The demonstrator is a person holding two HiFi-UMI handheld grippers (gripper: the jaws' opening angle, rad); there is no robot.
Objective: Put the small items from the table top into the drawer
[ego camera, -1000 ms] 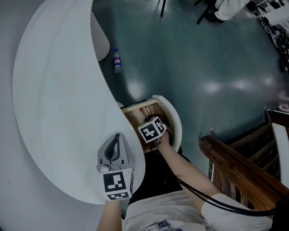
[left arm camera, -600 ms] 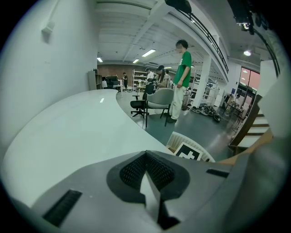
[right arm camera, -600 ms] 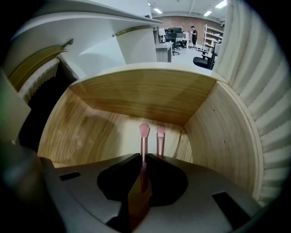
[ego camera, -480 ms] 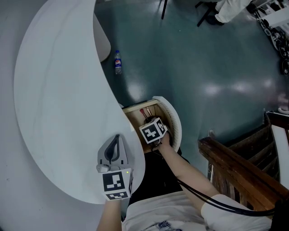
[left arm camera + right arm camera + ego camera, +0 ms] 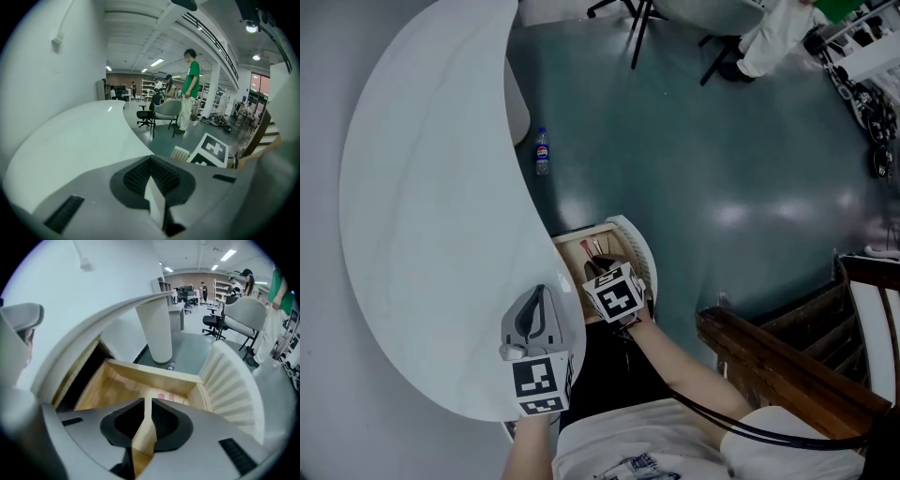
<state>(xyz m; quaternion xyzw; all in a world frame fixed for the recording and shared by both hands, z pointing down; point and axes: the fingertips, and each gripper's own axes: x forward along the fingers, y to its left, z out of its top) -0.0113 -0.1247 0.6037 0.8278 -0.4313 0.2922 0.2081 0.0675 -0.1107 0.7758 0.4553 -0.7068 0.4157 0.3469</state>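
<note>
Wooden open drawer (image 5: 140, 376) sits under my right gripper (image 5: 147, 405), jaws slightly apart, empty; left gripper (image 5: 151, 161) likewise, over the white tabletop's (image 5: 422, 234) edge.

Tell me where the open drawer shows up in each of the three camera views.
Head view: the drawer sits low centre, sticking out from under the curved white table top.
Left gripper view: only its ribbed white front shows, low and right of centre.
Right gripper view: its wooden inside fills the middle, ribbed front at right.
Shared landmark: that table top, in all three.
</note>
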